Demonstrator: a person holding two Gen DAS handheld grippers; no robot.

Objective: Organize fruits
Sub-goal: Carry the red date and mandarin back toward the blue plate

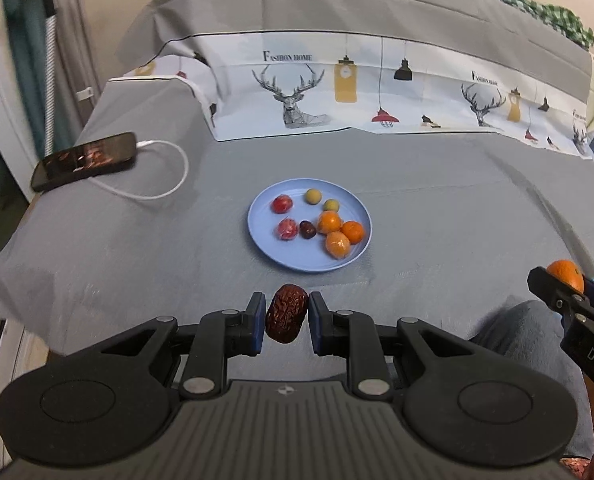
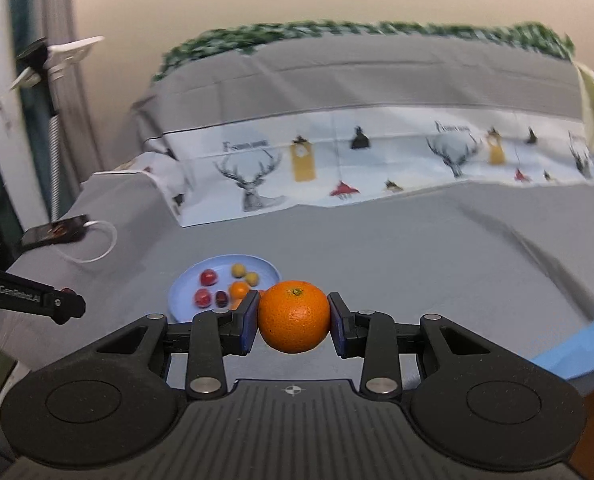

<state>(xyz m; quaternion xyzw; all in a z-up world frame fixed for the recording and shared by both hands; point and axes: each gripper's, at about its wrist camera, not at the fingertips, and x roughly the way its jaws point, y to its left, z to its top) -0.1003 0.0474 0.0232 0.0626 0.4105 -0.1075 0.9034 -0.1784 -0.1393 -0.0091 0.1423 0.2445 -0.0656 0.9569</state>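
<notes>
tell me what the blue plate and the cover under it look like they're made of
Blue plate: probably plastic or melamine; uniform matte pastel colour, soft sheen, thin raised rim. Ceramic can't be ruled out.
Grey cover: woven fabric; it creases, drapes over the edges and shows no gloss.

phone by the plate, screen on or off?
On. The phone lies flat on the grey cover, left of the blue plate, its screen showing a reddish image, white cable plugged in.
</notes>
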